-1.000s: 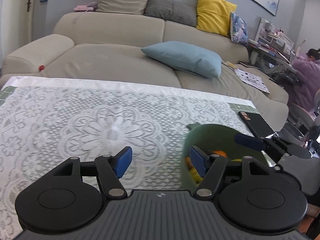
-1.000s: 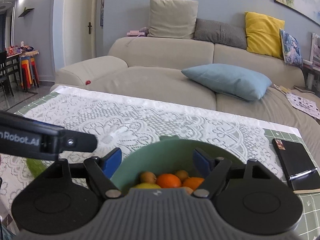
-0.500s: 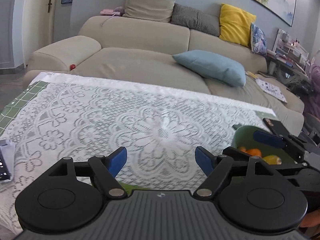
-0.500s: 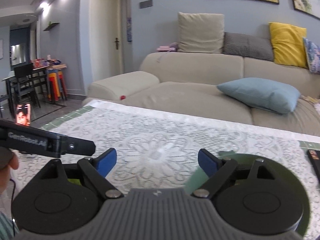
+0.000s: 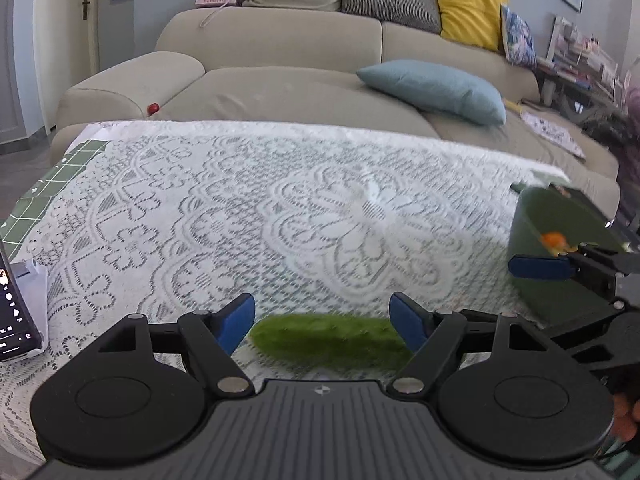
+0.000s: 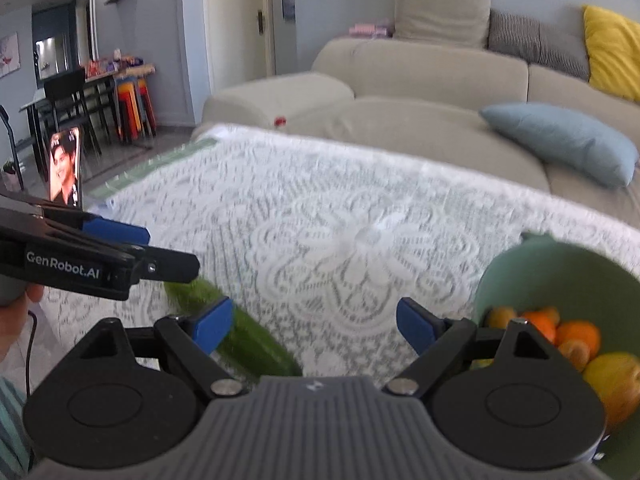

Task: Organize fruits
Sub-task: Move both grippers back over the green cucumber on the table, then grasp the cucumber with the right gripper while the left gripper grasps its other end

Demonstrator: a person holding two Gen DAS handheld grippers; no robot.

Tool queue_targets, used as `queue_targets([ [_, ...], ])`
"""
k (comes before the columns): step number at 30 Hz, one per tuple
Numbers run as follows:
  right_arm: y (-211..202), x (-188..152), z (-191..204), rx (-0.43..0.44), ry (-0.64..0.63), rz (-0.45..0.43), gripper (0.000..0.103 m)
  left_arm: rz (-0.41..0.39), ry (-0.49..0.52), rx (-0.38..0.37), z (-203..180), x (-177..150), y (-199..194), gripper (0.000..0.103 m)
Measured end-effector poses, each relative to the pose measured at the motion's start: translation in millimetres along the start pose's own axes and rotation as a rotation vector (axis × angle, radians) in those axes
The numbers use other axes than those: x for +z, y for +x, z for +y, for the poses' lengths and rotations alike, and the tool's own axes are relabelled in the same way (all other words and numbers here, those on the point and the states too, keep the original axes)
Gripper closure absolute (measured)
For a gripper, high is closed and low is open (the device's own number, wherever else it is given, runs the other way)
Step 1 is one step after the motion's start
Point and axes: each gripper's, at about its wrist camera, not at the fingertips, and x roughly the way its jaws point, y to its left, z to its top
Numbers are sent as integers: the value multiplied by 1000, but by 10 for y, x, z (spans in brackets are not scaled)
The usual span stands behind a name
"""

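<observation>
Left claw [image 5: 322,322]: jaws stood wide apart, blue pads clear of each other, nothing held.
Right claw [image 6: 314,326]: jaws spread wide too, empty.
Left hand [image 6: 16,304]: wrapped round its claw's handle at the frame's edge.

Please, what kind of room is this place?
Most likely a home living room: a beige sofa with cushions stands behind a table under a lace tablecloth, and a green bowl of fruit sits on it.
</observation>
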Motion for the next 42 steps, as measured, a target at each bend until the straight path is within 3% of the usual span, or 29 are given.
queue_targets([
  [8, 80, -85, 120, -50, -87, 5, 16, 24, 45, -25, 102, -145, 44, 14],
  [15, 159, -125, 253, 14, -132, 45, 24, 52, 65, -24, 118, -223, 107, 14],
  [23, 281, -188, 195, 67, -50, 133, 24, 73, 63, -23, 133, -253, 148, 14],
  [27, 344, -214, 174, 94, -36, 172, 46, 85, 58, -28, 144, -257, 179, 14],
  [32, 373, -212, 183, 85, -42, 173, 56, 98, 58, -29, 144, -272, 217, 14],
  [42, 395, -124, 39, 98, 60, 150, 56, 85, 46, -26, 177, -228, 316, 15],
])
